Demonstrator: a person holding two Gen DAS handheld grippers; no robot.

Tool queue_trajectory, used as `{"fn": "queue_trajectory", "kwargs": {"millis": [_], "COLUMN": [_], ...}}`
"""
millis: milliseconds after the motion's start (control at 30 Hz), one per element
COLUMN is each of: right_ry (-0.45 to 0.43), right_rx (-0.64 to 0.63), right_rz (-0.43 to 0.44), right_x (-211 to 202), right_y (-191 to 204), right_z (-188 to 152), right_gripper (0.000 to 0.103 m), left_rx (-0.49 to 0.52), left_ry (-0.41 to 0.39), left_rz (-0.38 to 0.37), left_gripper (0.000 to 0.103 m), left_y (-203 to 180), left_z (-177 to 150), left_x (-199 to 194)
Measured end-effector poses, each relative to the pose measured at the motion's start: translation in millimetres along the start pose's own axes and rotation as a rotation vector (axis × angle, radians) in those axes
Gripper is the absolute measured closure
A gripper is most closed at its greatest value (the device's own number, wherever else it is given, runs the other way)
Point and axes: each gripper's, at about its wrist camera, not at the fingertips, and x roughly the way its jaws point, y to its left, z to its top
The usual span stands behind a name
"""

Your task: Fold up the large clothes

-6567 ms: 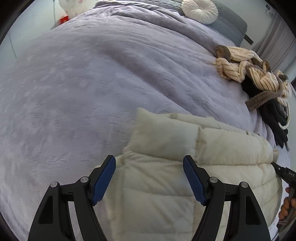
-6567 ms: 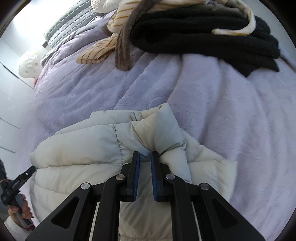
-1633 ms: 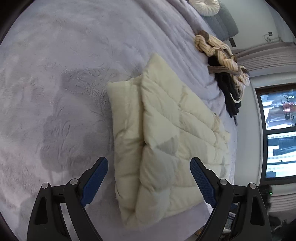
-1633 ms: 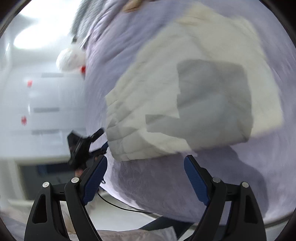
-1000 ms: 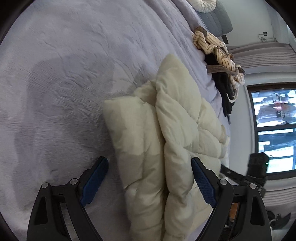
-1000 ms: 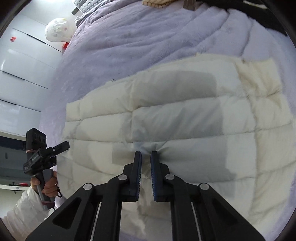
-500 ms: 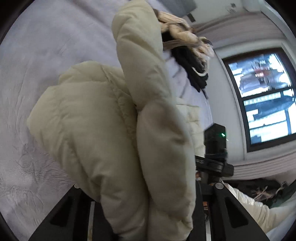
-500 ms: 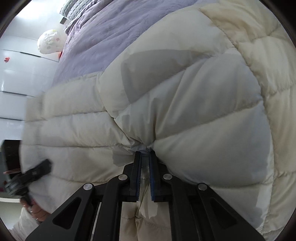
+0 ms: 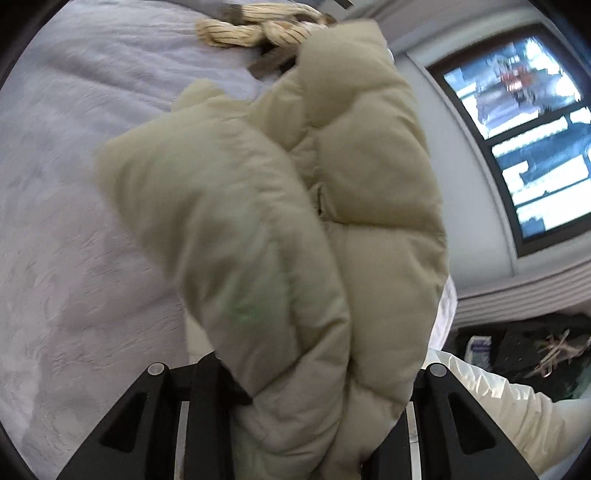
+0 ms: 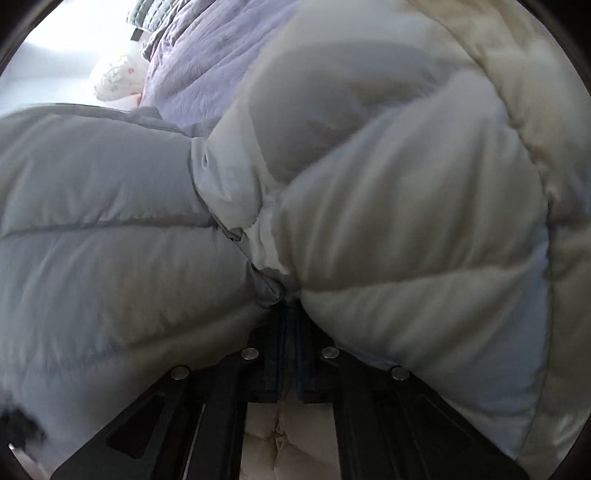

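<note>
One cream puffer jacket (image 9: pixel 303 236) hangs bunched above the purple bed (image 9: pixel 74 184), gripped by both claws. The left gripper (image 9: pixel 295 424) is clamped partway on a thick wad of it; the right gripper (image 10: pixel 290 321) is pinched nearly closed on a thin seam. This looks like carrying the folded bundle, which next needs laying down flat. One heap of striped clothes (image 9: pixel 258 29) lies at the bed's far edge.

Both my views bulge fisheye-fashion inside black rounded corners. Daylight enters from the window (image 9: pixel 517 122), blown out and smeared. My left view is motion-blurred across the jacket (image 9: pixel 295 229); in my right view the jacket's left half lies in grey shade.
</note>
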Motion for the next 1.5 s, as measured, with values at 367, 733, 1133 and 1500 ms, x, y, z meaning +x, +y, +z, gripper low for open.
{"fn": "queue_trajectory", "kwargs": {"millis": [367, 733, 1133, 1500], "right_ry": [0.011, -0.238, -0.183, -0.189], "right_rx": [0.045, 0.024, 0.135, 0.168], "right_rz": [0.13, -0.251, 0.042, 0.133], "right_x": [-54.5, -197.4, -125.2, -129.8], "right_y": [-13.1, -64.6, -134.1, -160.4], "right_z": [-5.6, -77.7, -87.3, -101.5], "right_gripper": [0.087, 0.06, 0.082, 0.082], "left_rx": [-0.023, -0.022, 0.137, 0.178], "left_ry": [0.022, 0.045, 0.167, 0.203], "left_rz": [0.124, 0.174, 0.131, -0.136], "left_gripper": [0.071, 0.071, 0.05, 0.033], "left_y": [-12.3, -18.6, -108.0, -136.2], "left_z": [-12.1, -8.1, 9.2, 16.1], "left_x": [13.4, 15.8, 71.8, 136.9]}}
